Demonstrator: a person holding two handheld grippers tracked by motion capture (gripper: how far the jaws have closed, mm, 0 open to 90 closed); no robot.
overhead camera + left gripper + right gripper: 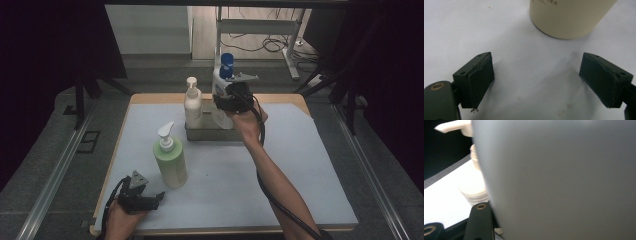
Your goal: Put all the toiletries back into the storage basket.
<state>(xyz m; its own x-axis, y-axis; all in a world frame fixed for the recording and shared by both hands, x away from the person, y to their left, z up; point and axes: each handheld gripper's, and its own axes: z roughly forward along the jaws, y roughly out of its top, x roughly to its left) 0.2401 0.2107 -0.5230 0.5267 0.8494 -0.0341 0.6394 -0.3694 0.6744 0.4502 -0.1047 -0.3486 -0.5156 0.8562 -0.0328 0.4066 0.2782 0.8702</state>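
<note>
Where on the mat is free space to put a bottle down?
The mat is bare right of the forearm and between the green bottle and the metal tray. Crowded: the tray, with a white pump bottle and the blue-capped bottle in the right hand-held gripper.

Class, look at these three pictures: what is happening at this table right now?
A person works at a table with a tool in each hand. The right tool grips a white bottle with a blue cap at a metal tray near the table's far edge, where a white pump bottle already stands. The left tool rests open near the front edge, beside a green pump bottle that stands upright on the table, untouched.
</note>
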